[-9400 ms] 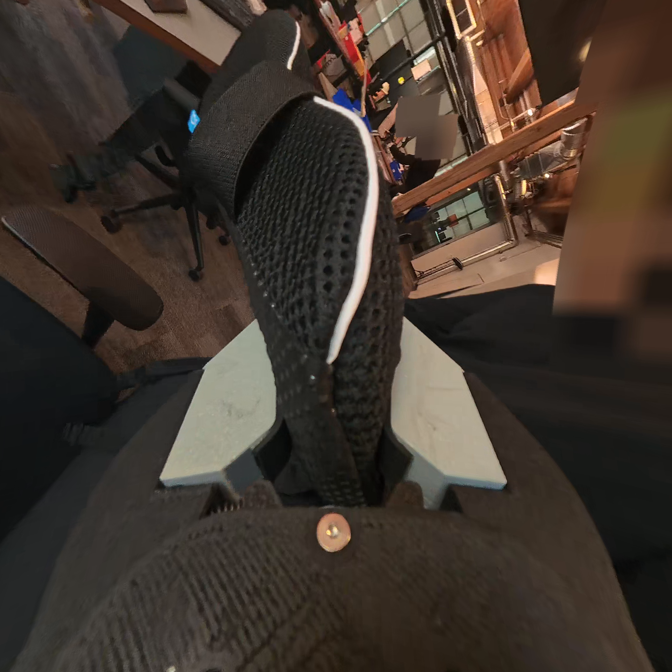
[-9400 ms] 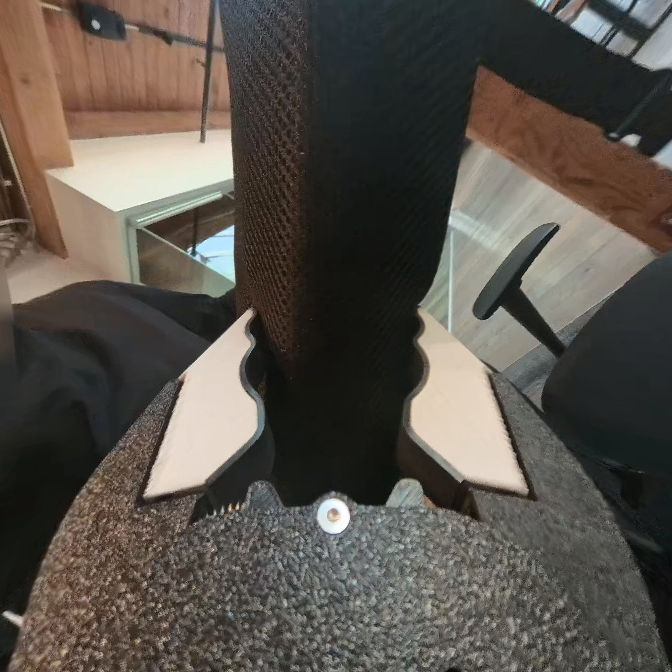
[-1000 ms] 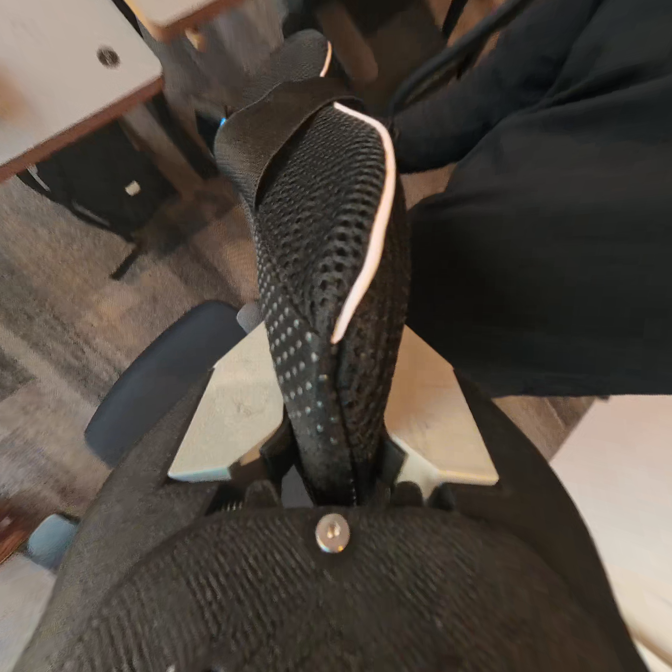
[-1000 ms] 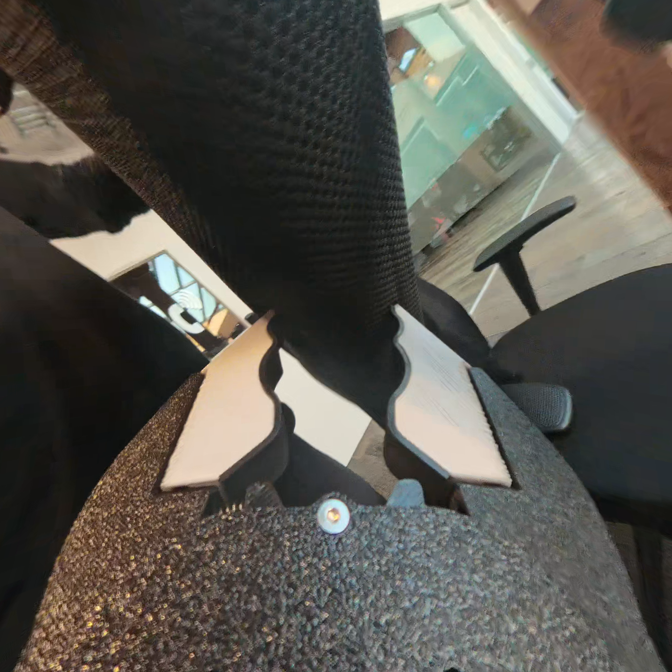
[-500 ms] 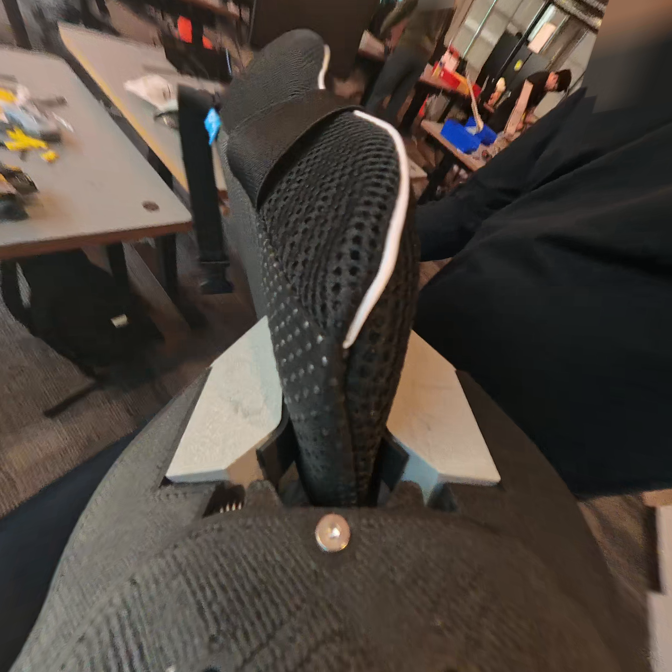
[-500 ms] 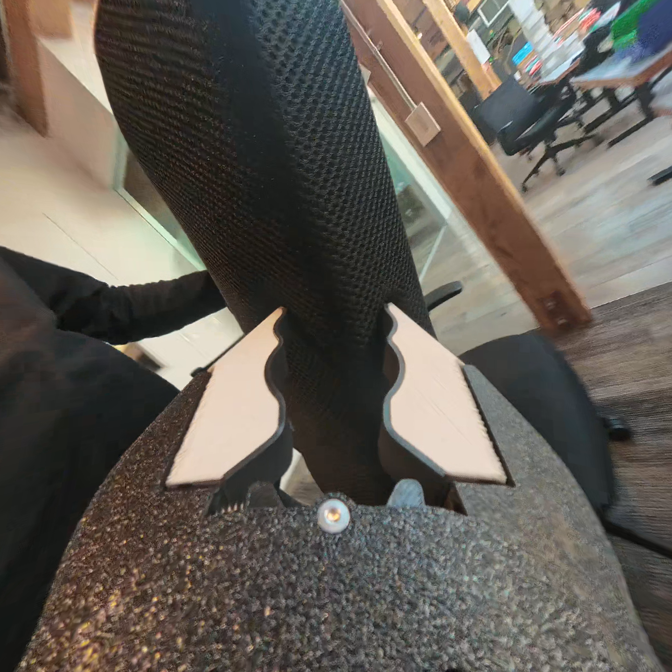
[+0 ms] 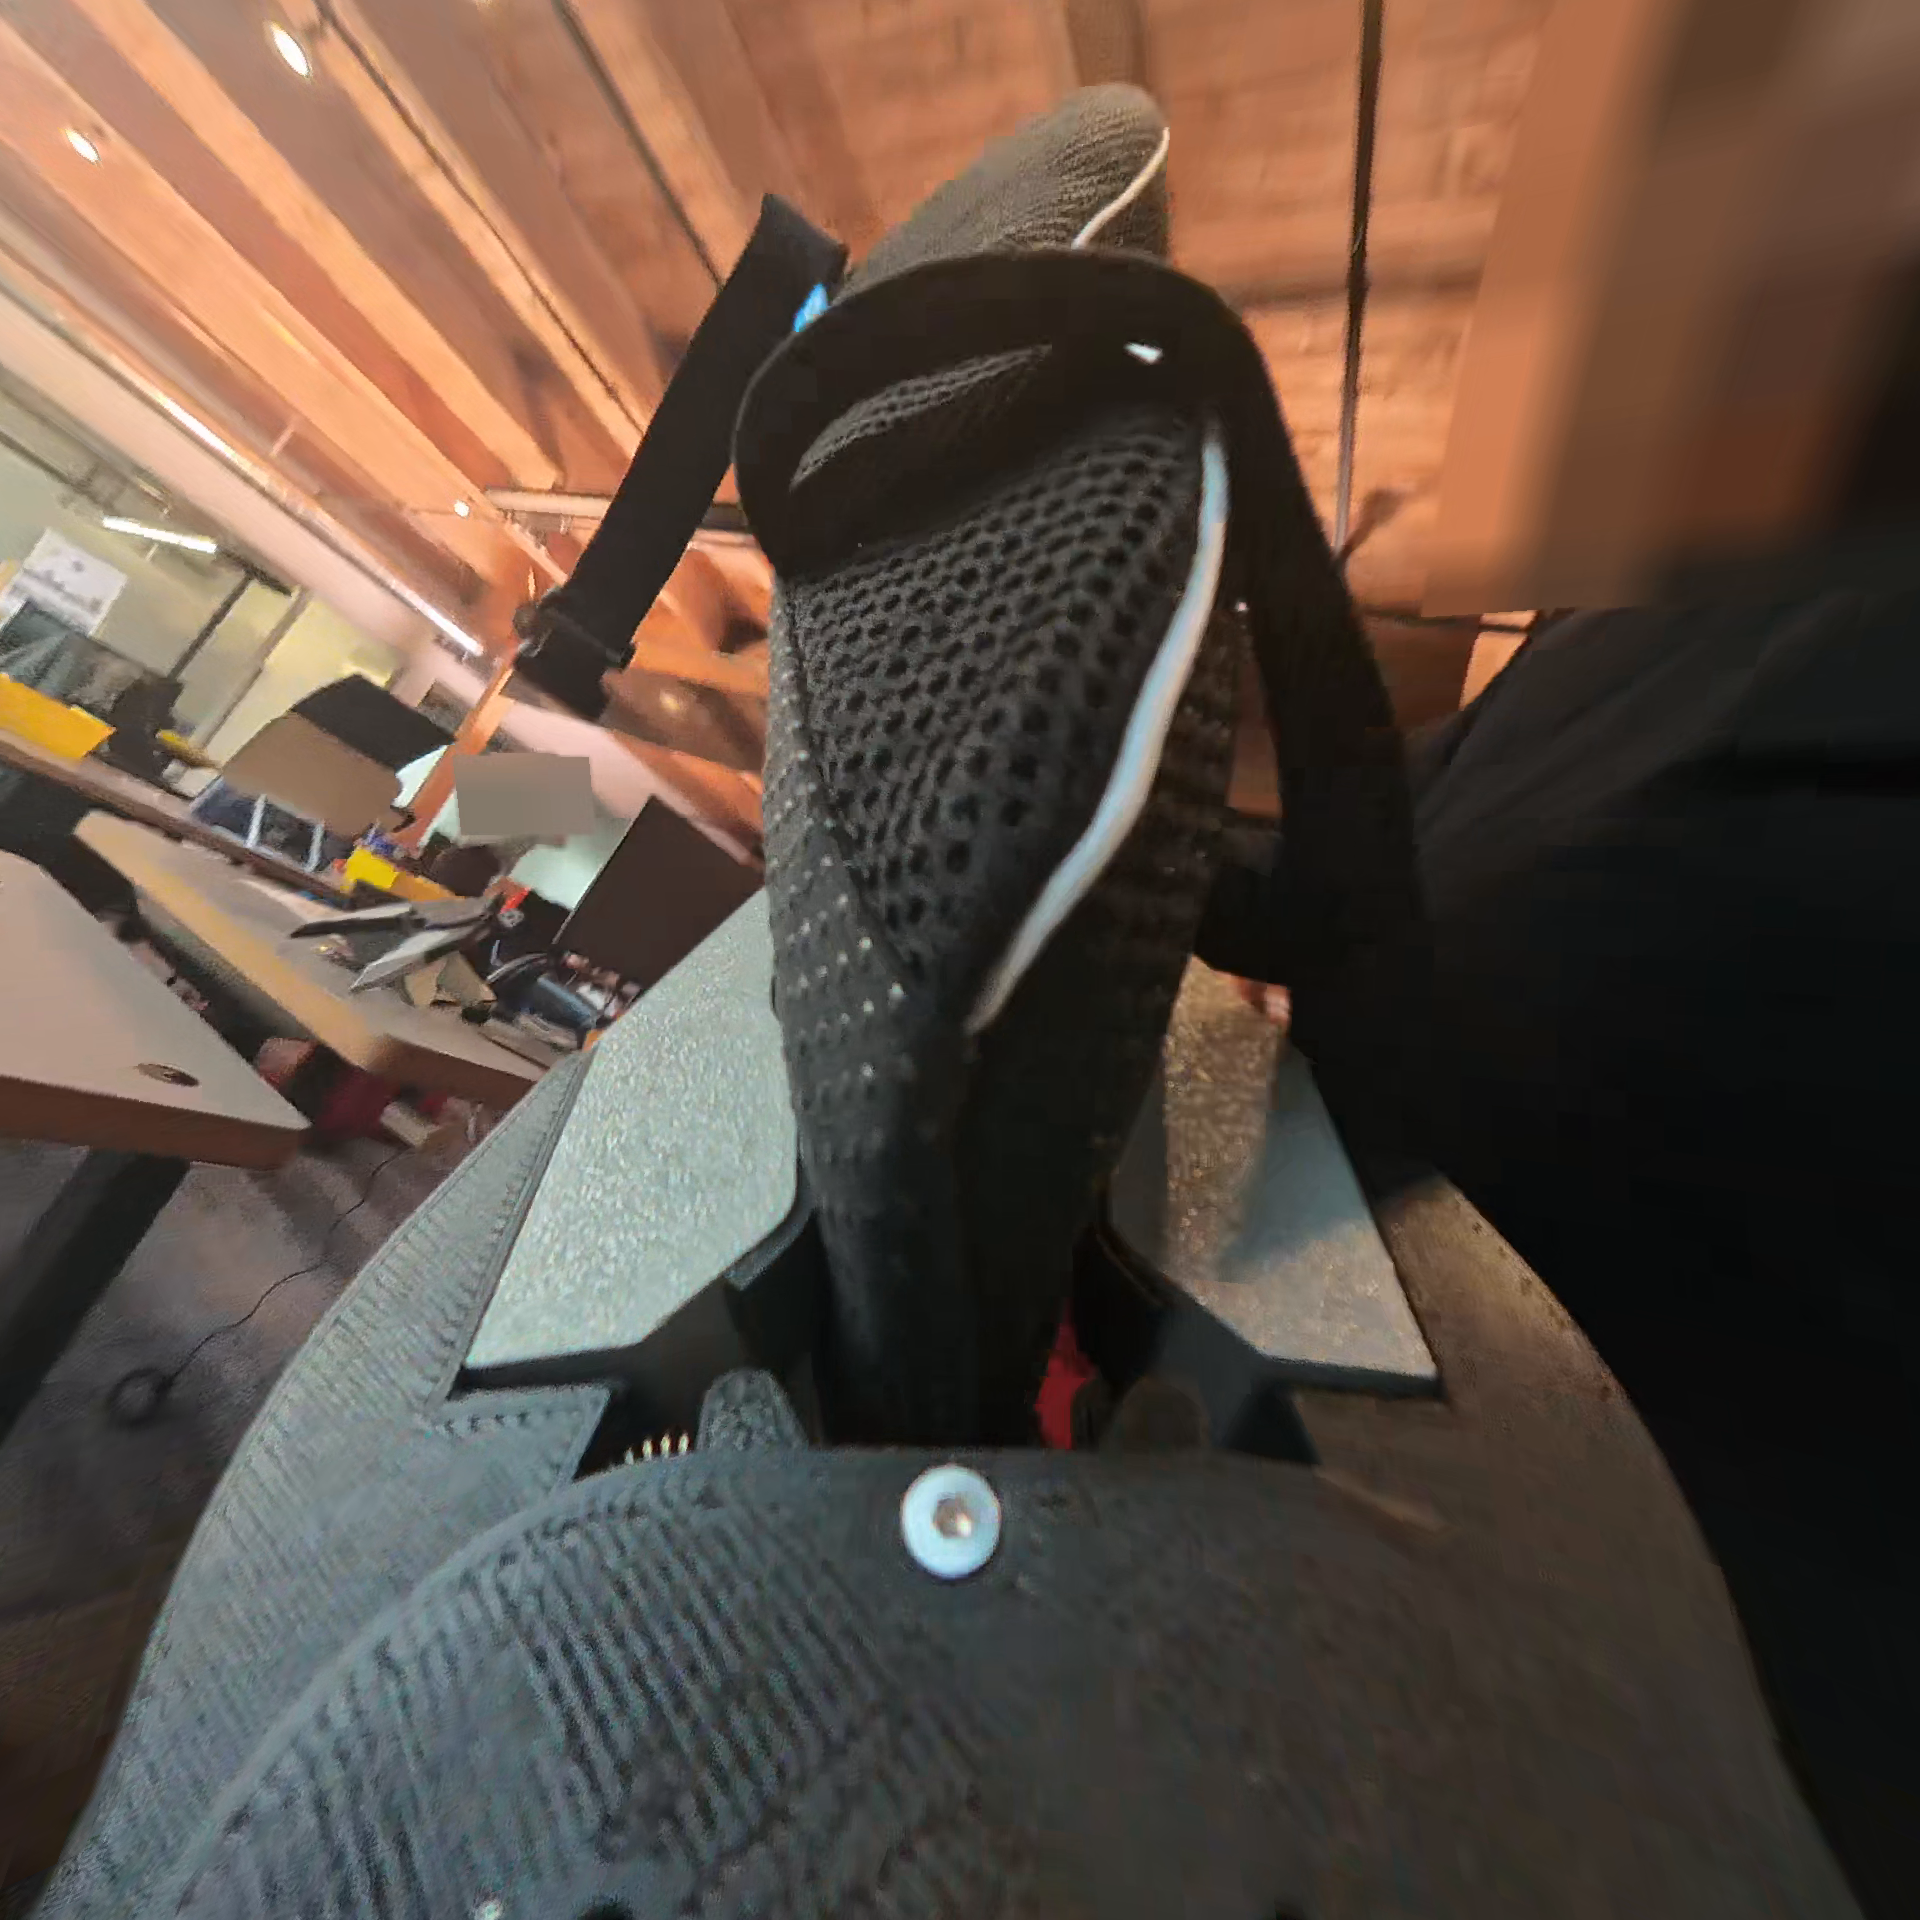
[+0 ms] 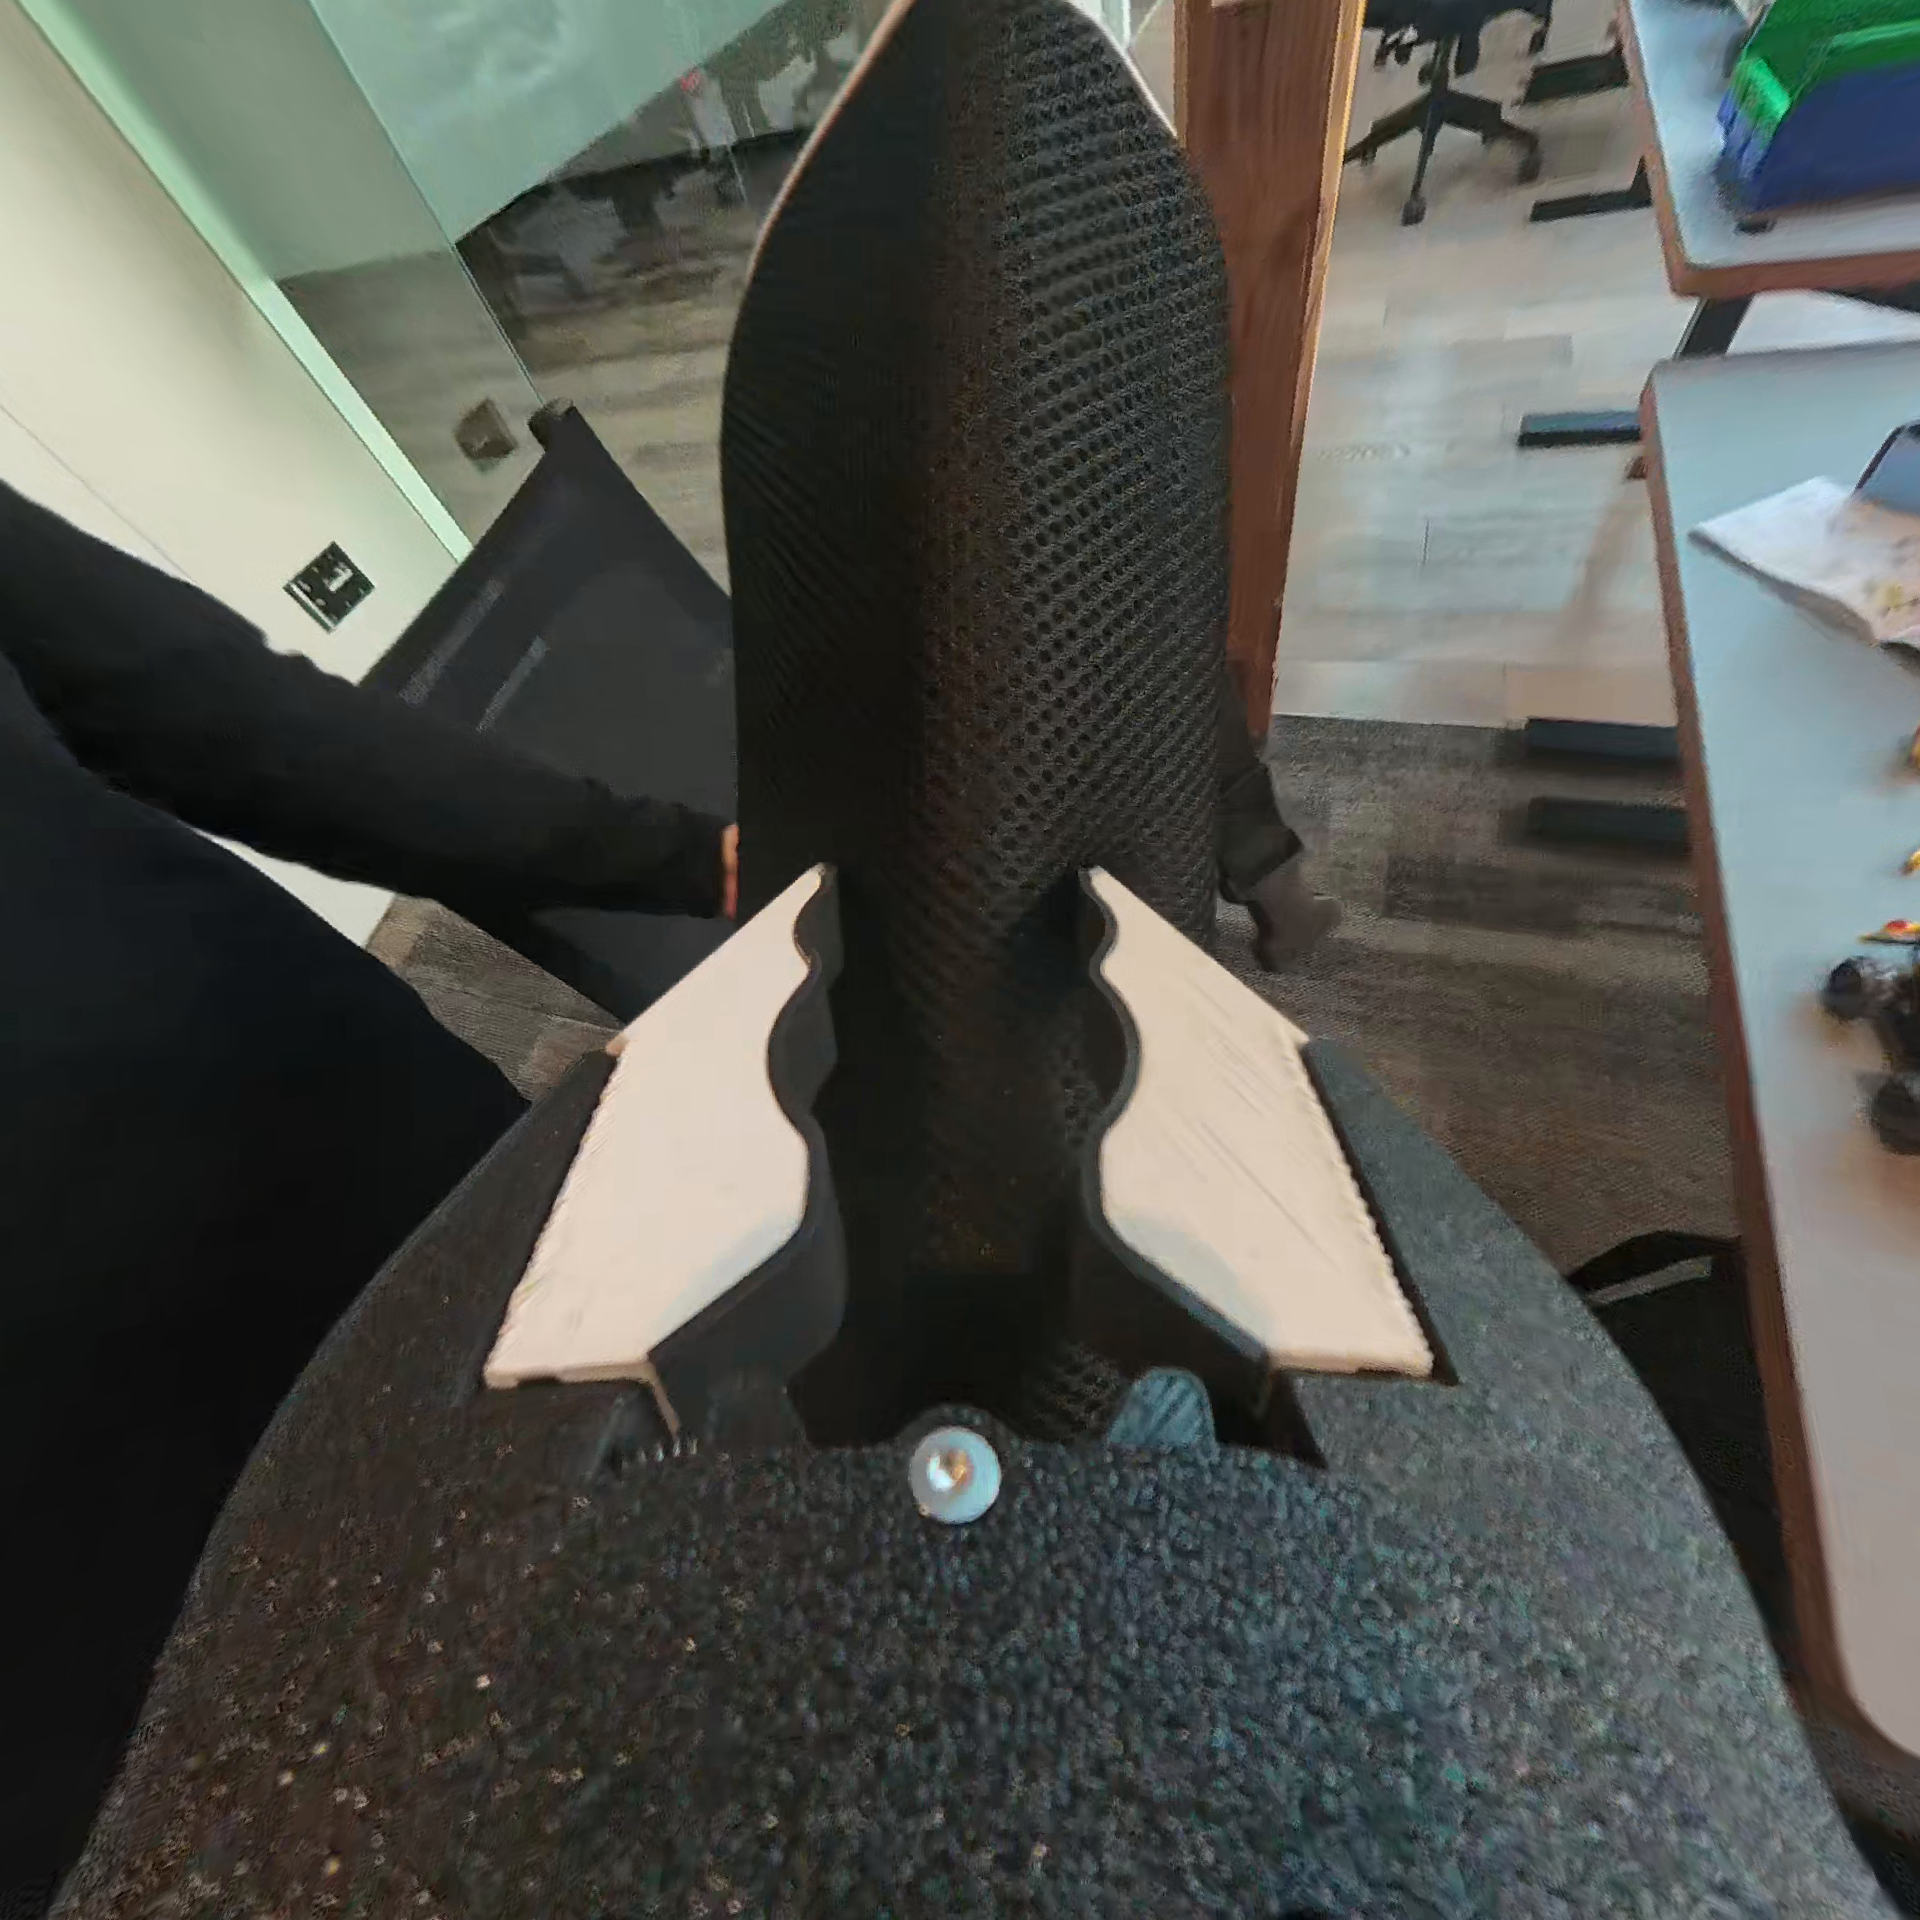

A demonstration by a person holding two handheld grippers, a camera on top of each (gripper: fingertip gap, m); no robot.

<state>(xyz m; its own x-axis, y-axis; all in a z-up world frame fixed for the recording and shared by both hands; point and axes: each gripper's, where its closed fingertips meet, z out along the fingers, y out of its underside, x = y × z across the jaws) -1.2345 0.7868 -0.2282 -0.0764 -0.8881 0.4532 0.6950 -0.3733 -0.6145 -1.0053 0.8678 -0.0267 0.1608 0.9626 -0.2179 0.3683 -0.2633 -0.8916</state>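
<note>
Left wrist view shows the left tongs (image 7: 966, 1122) clenched on a black mesh strap (image 7: 987, 748) with a pale piping line, padded like a backpack's shoulder strap. A thinner black webbing strap (image 7: 675, 457) hangs off it farther out, and dark clothing (image 7: 1662, 935) fills the side nearest the person. Beyond lie a bench (image 7: 114, 1060) and a timber ceiling (image 7: 416, 208).

Right wrist view shows the right tongs (image 8: 956, 1049) clamped on a second black mesh strap (image 8: 977, 520), standing upright between the pale fingers (image 8: 675, 1143). A dark sleeve (image 8: 364, 769) reaches in just beside it. Farther off are another bench (image 8: 1787, 935), grey carpet (image 8: 1455, 935) and a wooden post (image 8: 1262, 312).

So both straps are gripped and lifted clear; whether they belong to one bag cannot be told.
</note>
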